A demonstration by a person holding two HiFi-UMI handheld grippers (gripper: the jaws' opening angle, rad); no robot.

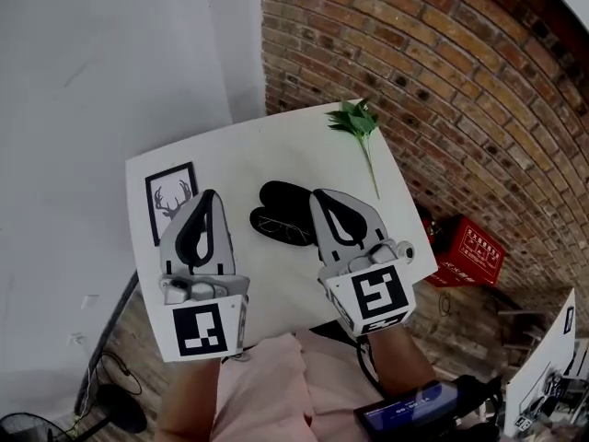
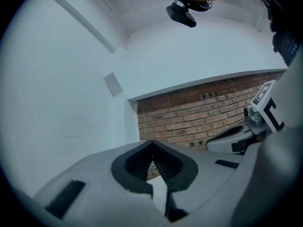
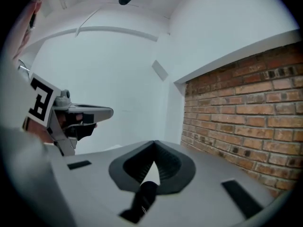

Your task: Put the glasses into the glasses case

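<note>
On the white table [image 1: 276,145] lies a black oval glasses case [image 1: 283,195]. Dark-framed glasses [image 1: 279,231] lie on the table just in front of it, touching or nearly touching it. Both grippers are held up above the table, pointing level toward the wall. My left gripper [image 1: 210,194] hangs left of the case, jaws shut and empty; in its own view the tips [image 2: 152,142] meet. My right gripper [image 1: 320,194] hangs over the case's right end, also shut with nothing held [image 3: 154,142]. Each gripper view shows the other gripper beside it, against wall and brick.
A framed deer picture [image 1: 171,201] lies at the table's left, partly behind my left gripper. A green leafy sprig [image 1: 359,127] lies at the far right corner. A brick wall [image 1: 414,72] runs behind and right; a red box [image 1: 469,251] sits on the floor.
</note>
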